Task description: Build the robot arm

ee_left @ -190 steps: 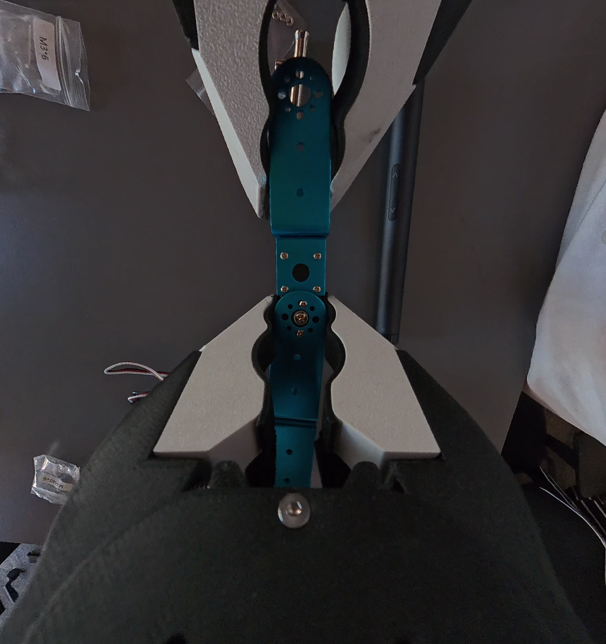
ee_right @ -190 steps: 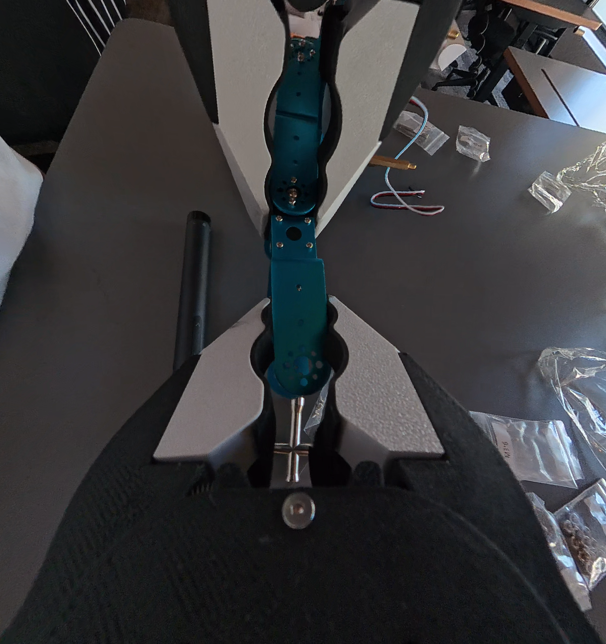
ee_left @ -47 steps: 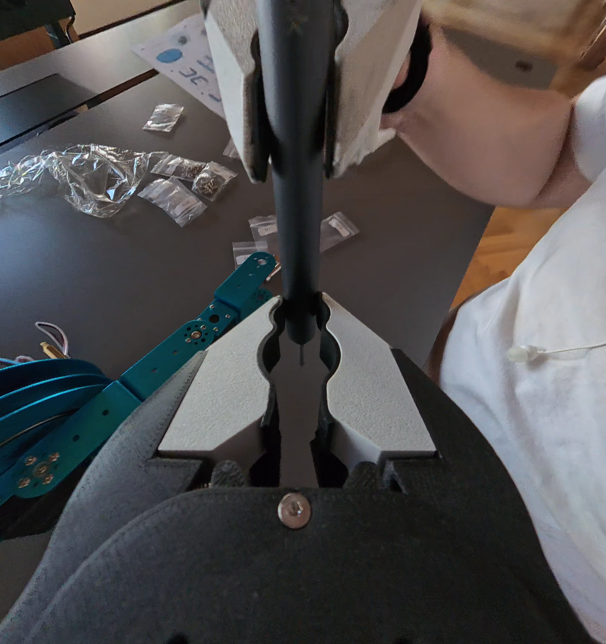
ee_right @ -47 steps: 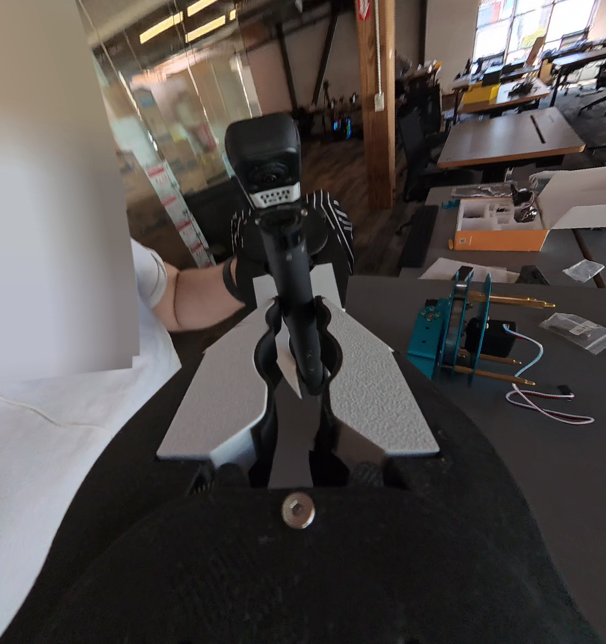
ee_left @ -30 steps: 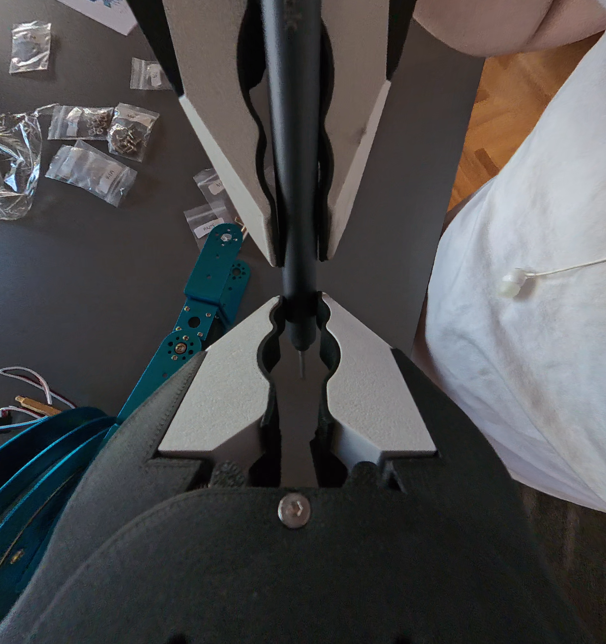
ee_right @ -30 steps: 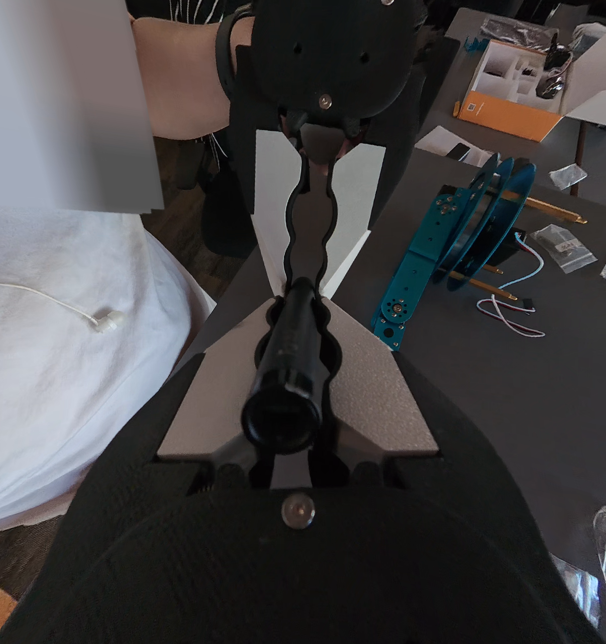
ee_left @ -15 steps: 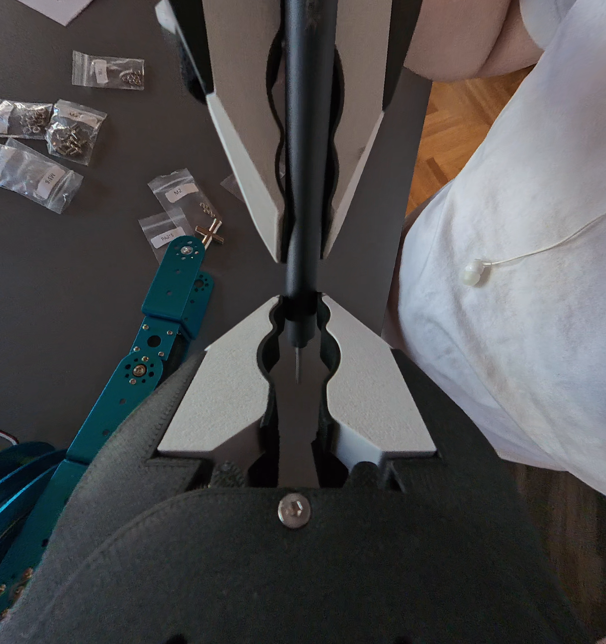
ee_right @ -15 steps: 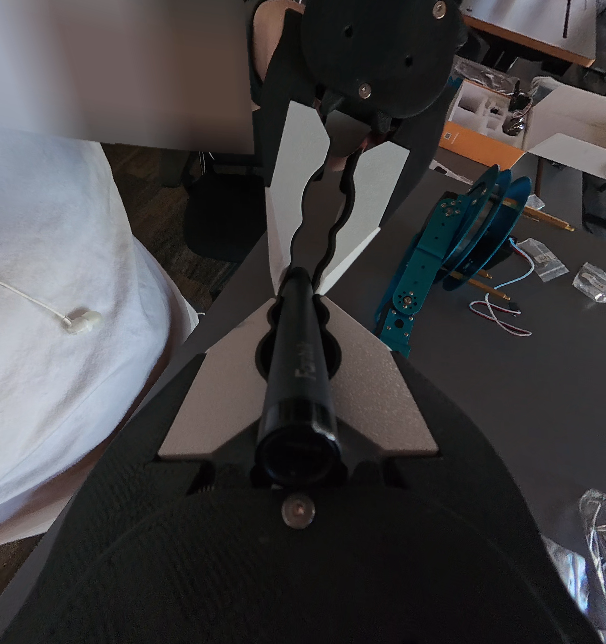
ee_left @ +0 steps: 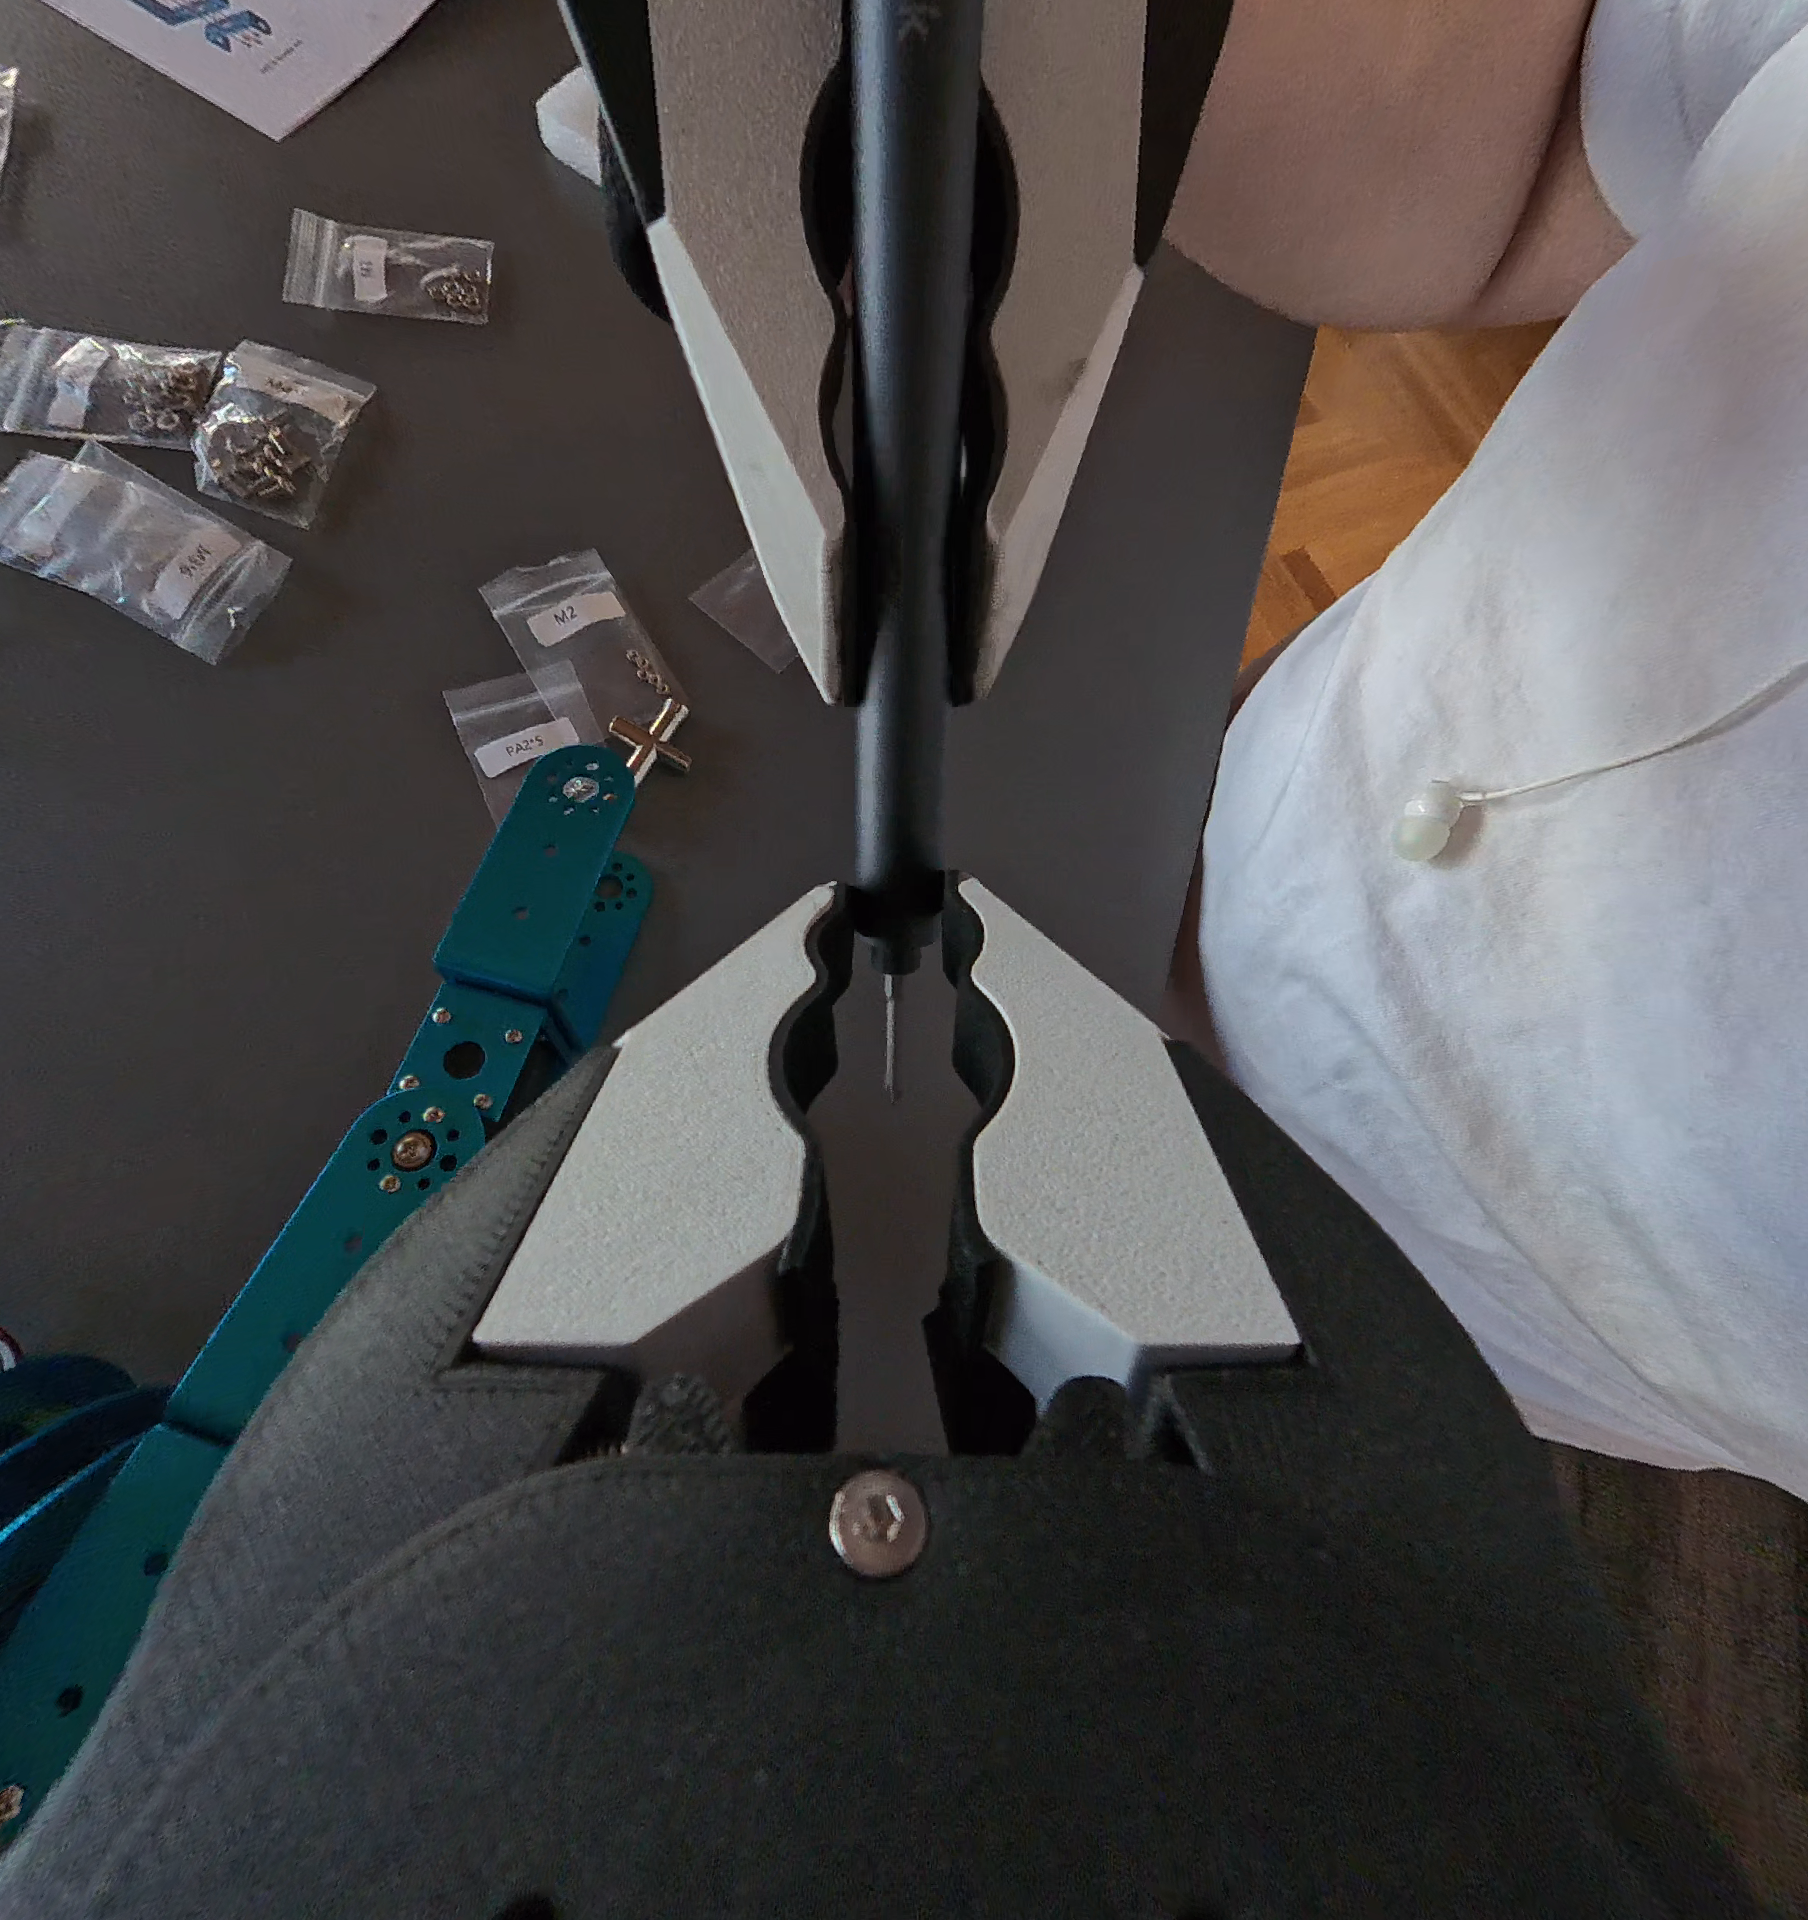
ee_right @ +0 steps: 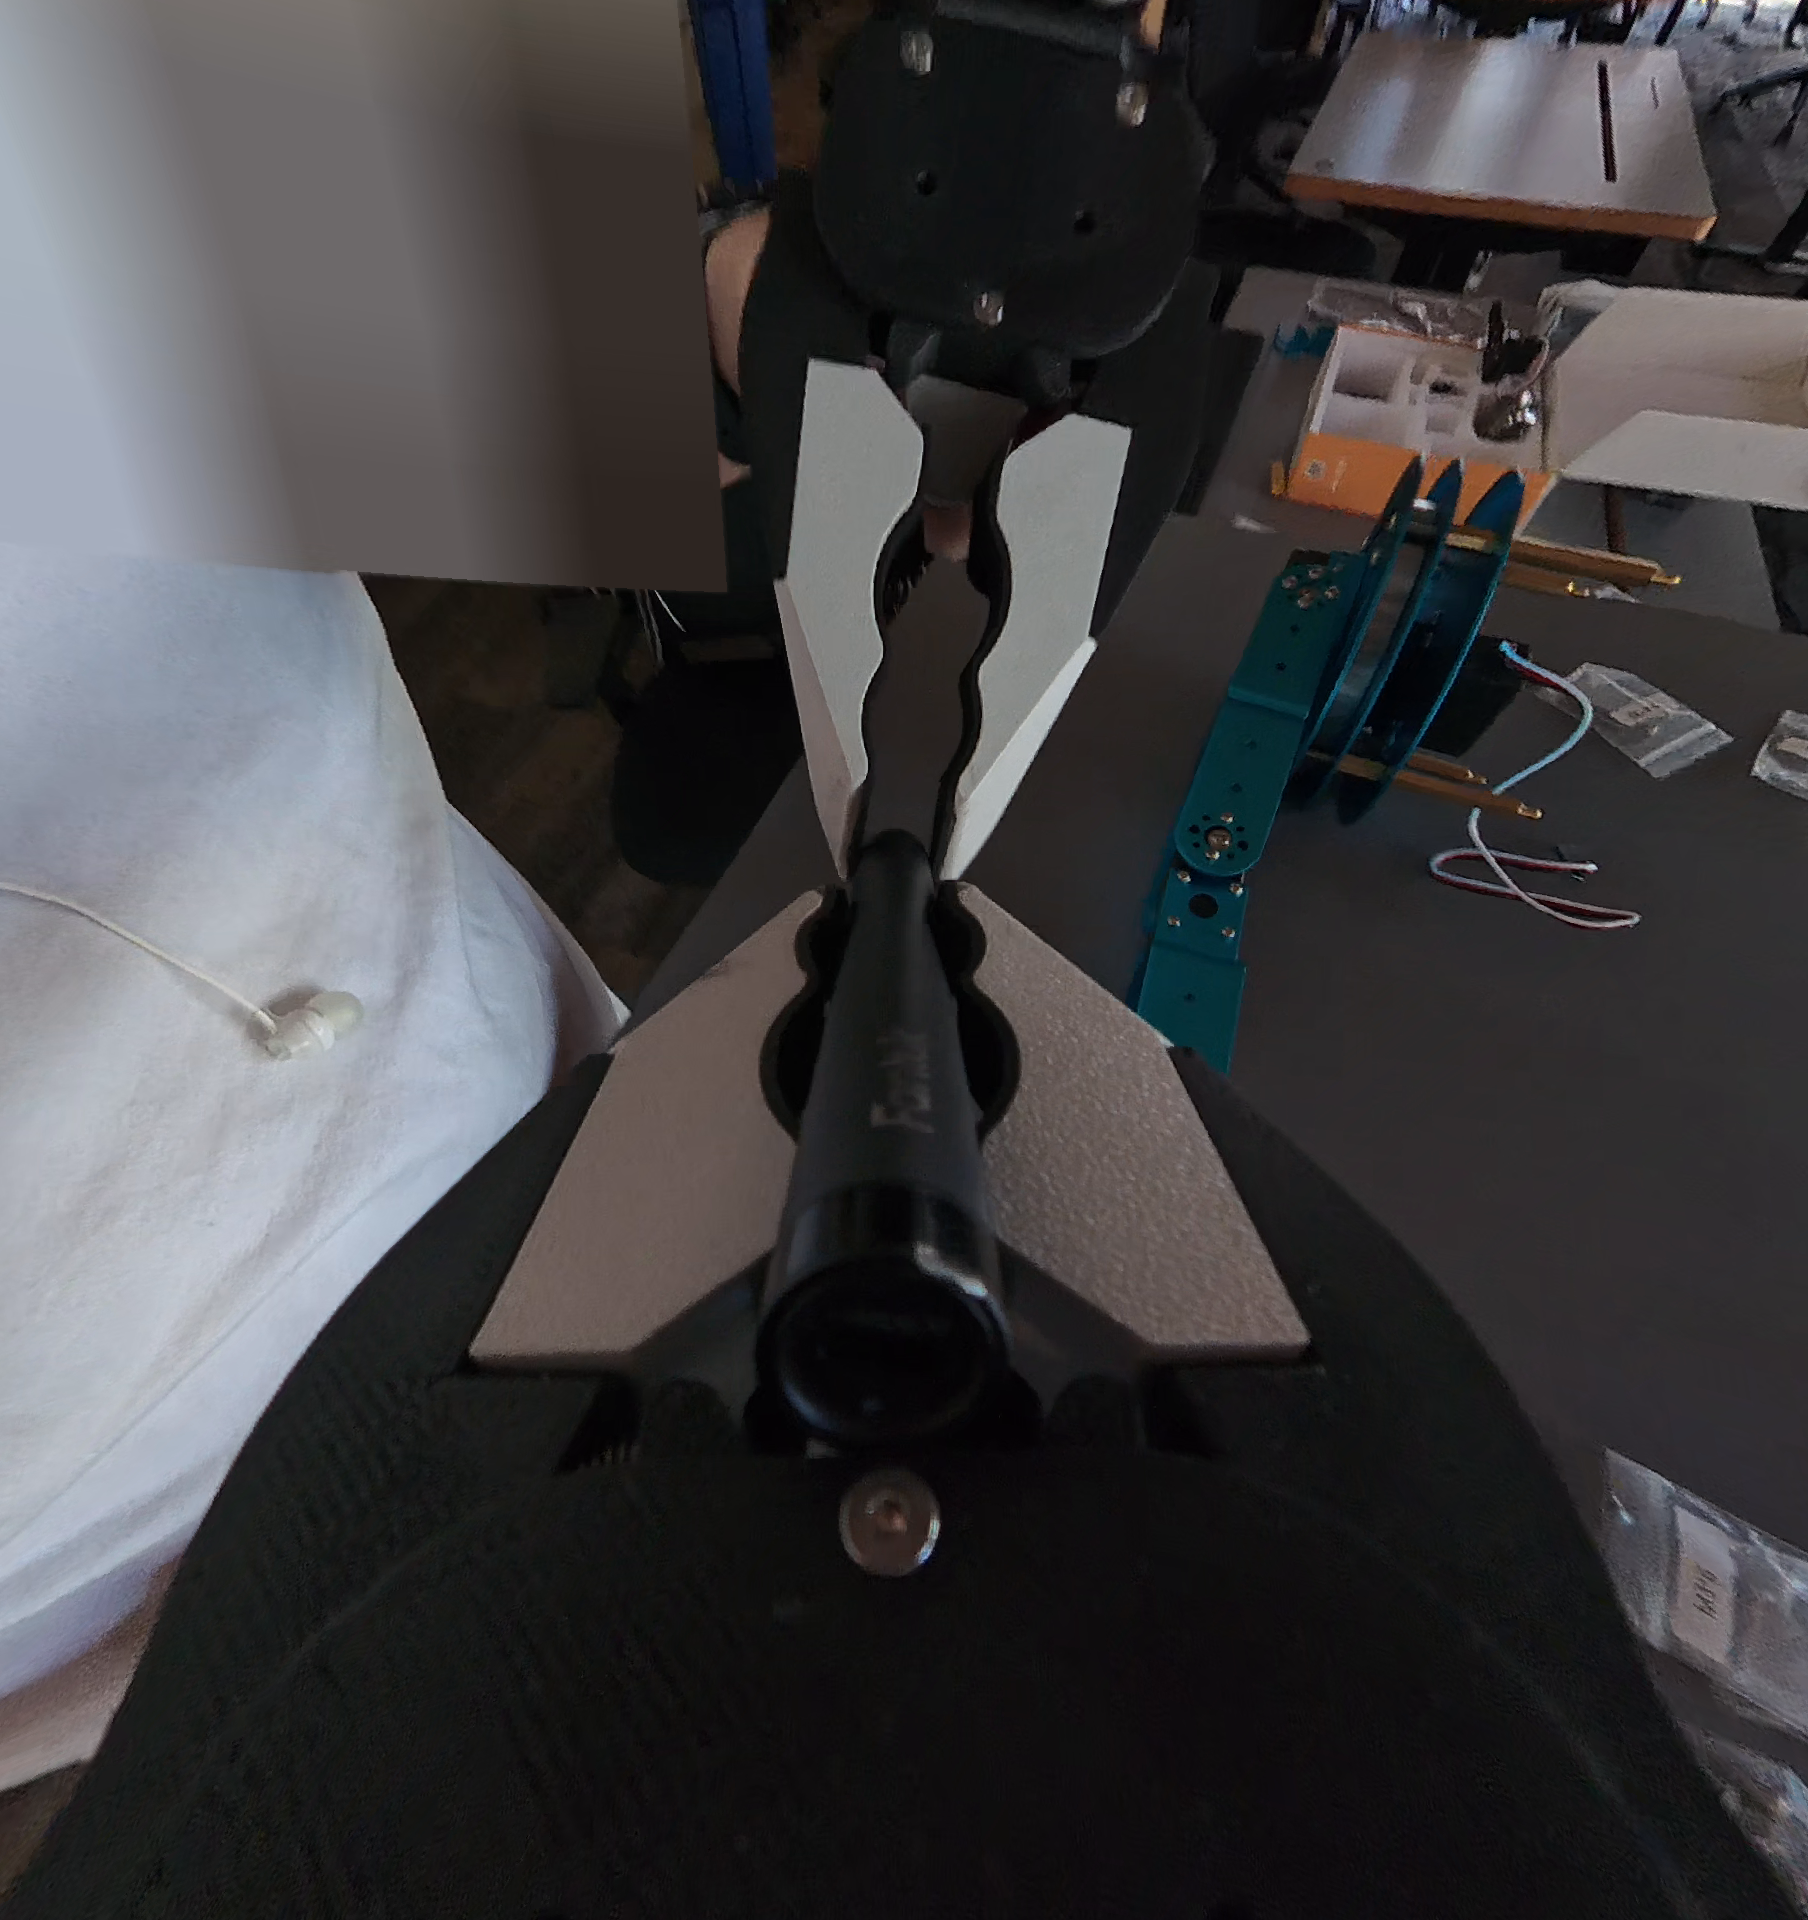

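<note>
A black screwdriver (ee_left: 895, 520) runs between my two grippers above the dark table's near edge. My right gripper (ee_right: 889, 894) is shut along its handle (ee_right: 895, 1091), with the end cap close to the right wrist camera. In the left wrist view the right gripper (ee_left: 900, 691) comes in from the top. My left gripper (ee_left: 895, 896) pinches the driver's narrow front collar at its fingertips, and the thin bit (ee_left: 889, 1039) points in between the fingers. The left gripper also shows in the right wrist view (ee_right: 895, 847). A blue metal bracket arm (ee_left: 526, 935) lies on the table to the left.
The bracket arm (ee_right: 1206, 894) joins a blue wheel-like frame (ee_right: 1399, 644) with brass posts and wires (ee_right: 1523, 862). Several small bags of screws (ee_left: 152, 540) and a cross-shaped metal tool (ee_left: 653, 740) lie on the dark table (ee_left: 256, 935). A person in a white shirt (ee_left: 1502, 935) is close by. An open box (ee_right: 1399, 416) stands farther back. Only a small space, under 4 cm, lies between the two pairs of fingers.
Earlier both grippers held the blue bracket arm; now it lies on the table and both hold the screwdriver. In the last second the handle has slid further back into the right gripper.
</note>
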Demonstrator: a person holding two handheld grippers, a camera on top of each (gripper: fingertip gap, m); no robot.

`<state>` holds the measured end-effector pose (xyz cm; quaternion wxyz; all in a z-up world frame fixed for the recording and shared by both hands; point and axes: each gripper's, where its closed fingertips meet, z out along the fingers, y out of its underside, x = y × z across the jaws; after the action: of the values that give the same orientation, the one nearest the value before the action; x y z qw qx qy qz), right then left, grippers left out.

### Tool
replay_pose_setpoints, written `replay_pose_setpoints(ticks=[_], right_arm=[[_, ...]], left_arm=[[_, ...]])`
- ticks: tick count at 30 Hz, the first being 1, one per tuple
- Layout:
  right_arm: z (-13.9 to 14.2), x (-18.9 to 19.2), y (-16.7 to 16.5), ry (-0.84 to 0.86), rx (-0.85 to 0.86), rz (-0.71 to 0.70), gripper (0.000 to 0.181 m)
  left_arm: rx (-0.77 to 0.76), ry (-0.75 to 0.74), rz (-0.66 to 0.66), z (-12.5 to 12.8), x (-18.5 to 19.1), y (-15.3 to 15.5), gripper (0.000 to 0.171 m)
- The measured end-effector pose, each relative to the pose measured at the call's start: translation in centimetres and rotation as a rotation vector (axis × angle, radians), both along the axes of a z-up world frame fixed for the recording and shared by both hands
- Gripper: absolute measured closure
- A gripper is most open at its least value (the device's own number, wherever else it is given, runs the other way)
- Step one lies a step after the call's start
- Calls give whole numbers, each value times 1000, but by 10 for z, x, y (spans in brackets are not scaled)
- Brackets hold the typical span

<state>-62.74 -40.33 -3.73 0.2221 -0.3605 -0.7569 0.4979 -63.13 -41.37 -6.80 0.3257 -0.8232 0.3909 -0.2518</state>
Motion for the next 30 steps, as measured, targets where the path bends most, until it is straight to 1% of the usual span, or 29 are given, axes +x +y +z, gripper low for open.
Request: replay_pose_setpoints(ticks=[3, 7, 9, 13, 17, 19, 23, 27, 30], right_arm=[[7, 0, 0, 39, -62, 19, 163], [8, -1, 2, 60, -112, 22, 164], [4, -1, 6, 57, -104, 16, 163], [4, -2, 11, 71, -83, 10, 163], [6, -3, 11, 74, -93, 27, 163], [6, -5, 10, 76, -108, 43, 163], [10, -8, 10, 105, -73, 46, 163], [18, -9, 12, 132, -63, 45, 164], [15, -10, 12, 119, -63, 43, 164]], left_arm=[[-4, -13, -10, -1, 6, 3, 156], [-13, -31, -4, -5, 11, 7, 156], [-19, -37, 12, -5, 9, 9, 156], [-6, -37, 44, 2, 2, 11, 156], [-9, 1, 44, 6, 0, 13, 156], [-15, -2, 38, 12, 2, 14, 156], [3, 40, 40, 18, -1, 17, 156], [7, -8, 55, 27, -1, 18, 156], [-13, -38, 64, 27, -4, 17, 156]])
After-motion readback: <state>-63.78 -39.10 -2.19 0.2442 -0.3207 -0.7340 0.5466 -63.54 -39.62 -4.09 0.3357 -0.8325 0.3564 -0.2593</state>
